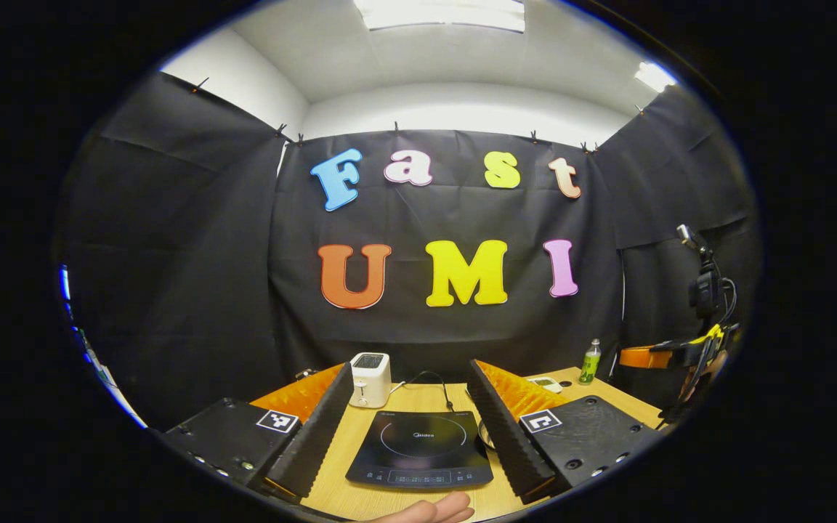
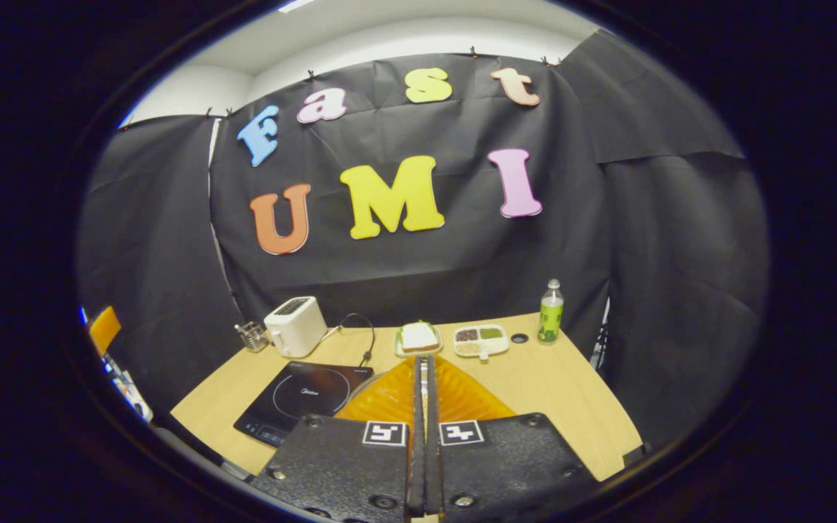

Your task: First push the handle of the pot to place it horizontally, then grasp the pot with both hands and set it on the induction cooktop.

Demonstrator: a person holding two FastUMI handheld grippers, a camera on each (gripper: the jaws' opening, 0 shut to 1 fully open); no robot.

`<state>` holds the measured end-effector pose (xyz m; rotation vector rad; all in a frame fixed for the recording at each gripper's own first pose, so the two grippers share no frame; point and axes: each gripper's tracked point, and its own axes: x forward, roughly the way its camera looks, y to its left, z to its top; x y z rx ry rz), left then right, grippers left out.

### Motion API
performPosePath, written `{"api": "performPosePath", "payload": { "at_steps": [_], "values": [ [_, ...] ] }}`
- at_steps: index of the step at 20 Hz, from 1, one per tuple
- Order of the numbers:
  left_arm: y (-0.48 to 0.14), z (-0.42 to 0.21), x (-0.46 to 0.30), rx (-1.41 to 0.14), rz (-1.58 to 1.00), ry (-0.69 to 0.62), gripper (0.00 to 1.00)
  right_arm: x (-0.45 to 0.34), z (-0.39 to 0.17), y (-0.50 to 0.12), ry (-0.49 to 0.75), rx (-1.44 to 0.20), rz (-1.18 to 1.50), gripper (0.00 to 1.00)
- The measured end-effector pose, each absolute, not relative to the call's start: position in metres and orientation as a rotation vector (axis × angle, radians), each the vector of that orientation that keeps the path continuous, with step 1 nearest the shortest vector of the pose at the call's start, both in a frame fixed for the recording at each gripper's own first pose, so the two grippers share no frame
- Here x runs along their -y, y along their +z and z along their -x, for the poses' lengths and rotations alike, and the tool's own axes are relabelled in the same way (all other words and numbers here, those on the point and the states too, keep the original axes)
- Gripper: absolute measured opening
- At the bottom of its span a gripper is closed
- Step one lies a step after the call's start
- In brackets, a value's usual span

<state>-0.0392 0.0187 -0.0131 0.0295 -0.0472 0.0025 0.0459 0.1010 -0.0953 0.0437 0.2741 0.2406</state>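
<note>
the left gripper (image 1: pixel 413 428) hangs above the wooden table (image 2: pixel 549 385) with its jaws wide apart, the induction cooktop (image 1: pixel 420 448) lying flat between them, a white toaster (image 1: pixel 370 379) behind it. the right gripper (image 2: pixel 424 436) has its jaws pressed together on nothing (a sliver of the pot's rim (image 1: pixel 484 436) peeks beside the left gripper's right finger).

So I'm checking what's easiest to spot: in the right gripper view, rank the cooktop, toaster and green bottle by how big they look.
1. cooktop
2. toaster
3. green bottle
The cooktop sits nearer the camera, which enlarges it.
</note>
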Motion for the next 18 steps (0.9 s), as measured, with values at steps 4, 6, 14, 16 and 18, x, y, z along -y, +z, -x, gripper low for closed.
{"api": "performPosePath", "payload": {
  "at_steps": [4,6,14,16,18],
  "values": [
    [-0.014,0.046,-0.031,0.061,-0.029,0.017,0.95,-0.135,-0.053,-0.142,0.287,-0.413,-0.035,0.04],
    [-0.014,0.050,-0.039,0.064,-0.028,0.031,0.95,-0.150,-0.056,-0.167,0.307,-0.479,-0.012,0.04],
    [-0.031,0.050,-0.062,0.030,-0.035,0.071,0.95,-0.197,-0.058,-0.249,0.355,-0.674,0.010,0.04],
    [-0.032,0.050,-0.065,0.031,-0.030,0.073,0.95,-0.204,-0.055,-0.271,0.367,-0.718,0.030,0.00],
    [-0.032,0.052,-0.067,0.031,-0.020,0.073,0.95,-0.212,-0.047,-0.287,0.386,-0.758,0.037,0.00]
  ]
}}
